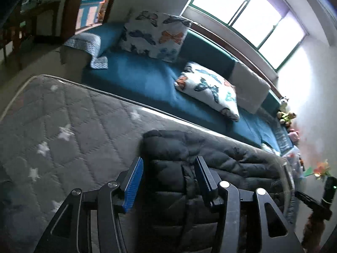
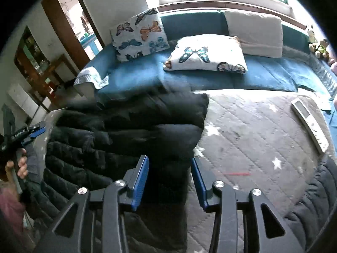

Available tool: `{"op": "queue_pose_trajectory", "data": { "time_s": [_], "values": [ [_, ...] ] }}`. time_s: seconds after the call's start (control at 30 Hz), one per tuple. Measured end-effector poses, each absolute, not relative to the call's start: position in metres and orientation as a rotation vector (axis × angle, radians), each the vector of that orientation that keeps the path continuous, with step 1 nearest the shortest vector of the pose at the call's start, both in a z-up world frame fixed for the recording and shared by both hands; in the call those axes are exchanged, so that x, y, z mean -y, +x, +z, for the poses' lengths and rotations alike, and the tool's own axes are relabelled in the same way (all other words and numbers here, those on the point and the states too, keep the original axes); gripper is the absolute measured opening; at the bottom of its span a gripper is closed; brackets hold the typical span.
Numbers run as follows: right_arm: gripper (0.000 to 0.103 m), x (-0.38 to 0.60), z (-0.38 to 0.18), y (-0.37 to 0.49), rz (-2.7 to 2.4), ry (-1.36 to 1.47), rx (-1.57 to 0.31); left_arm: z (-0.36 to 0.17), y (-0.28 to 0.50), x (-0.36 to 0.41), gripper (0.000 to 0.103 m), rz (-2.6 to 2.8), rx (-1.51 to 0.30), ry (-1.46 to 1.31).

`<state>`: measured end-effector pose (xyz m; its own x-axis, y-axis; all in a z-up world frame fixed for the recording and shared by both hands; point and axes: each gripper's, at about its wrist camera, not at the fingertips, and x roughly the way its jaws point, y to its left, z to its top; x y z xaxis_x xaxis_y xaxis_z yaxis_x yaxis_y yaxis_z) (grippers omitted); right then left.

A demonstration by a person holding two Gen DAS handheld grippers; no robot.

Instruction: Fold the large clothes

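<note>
A black quilted puffer jacket (image 1: pixel 202 164) lies on a grey star-patterned quilted mattress (image 1: pixel 69 124). My left gripper (image 1: pixel 168 164) is open and hovers over the jacket's left part, holding nothing. In the right wrist view the jacket (image 2: pixel 130 126) lies folded over in thick layers on the mattress (image 2: pixel 252 139). My right gripper (image 2: pixel 170 166) is open just above the jacket's right edge, empty. The left gripper (image 2: pixel 35 131) shows at the far left of that view, held in a hand.
A blue sofa (image 2: pixel 210 80) with two butterfly cushions (image 2: pixel 139 33) and a beige cushion (image 2: pixel 254 31) stands behind the mattress under a window. A white remote control (image 2: pixel 309 124) lies on the mattress at right. More dark padded fabric (image 2: pixel 311 202) lies at lower right.
</note>
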<state>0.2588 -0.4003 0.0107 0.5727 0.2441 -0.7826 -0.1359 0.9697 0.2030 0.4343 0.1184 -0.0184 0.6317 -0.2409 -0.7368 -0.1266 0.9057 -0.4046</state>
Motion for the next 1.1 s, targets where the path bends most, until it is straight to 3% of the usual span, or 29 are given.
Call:
{"op": "queue_pose_trajectory", "data": {
  "time_s": [0.17, 0.6, 0.77, 0.83, 1.1],
  "values": [
    [0.046, 0.391, 0.027, 0.235, 0.234, 0.061, -0.949, -0.018, 0.42, -0.113, 0.054, -0.108, -0.918, -0.448],
    [0.046, 0.318, 0.057, 0.118, 0.381, -0.151, -1.008, 0.009, 0.243, -0.03, 0.054, -0.297, -1.031, -0.121],
    [0.046, 0.291, 0.047, 0.046, 0.477, -0.204, -1.031, 0.016, 0.159, -0.017, 0.055, -0.414, -1.04, -0.113],
    [0.046, 0.276, 0.039, 0.013, 0.527, -0.232, -1.033, 0.017, 0.122, -0.007, 0.064, -0.447, -1.049, -0.099],
    [0.046, 0.233, -0.001, -0.072, 0.697, -0.255, -1.055, 0.002, 0.002, 0.041, 0.066, -0.645, -1.071, -0.029]
  ]
}}
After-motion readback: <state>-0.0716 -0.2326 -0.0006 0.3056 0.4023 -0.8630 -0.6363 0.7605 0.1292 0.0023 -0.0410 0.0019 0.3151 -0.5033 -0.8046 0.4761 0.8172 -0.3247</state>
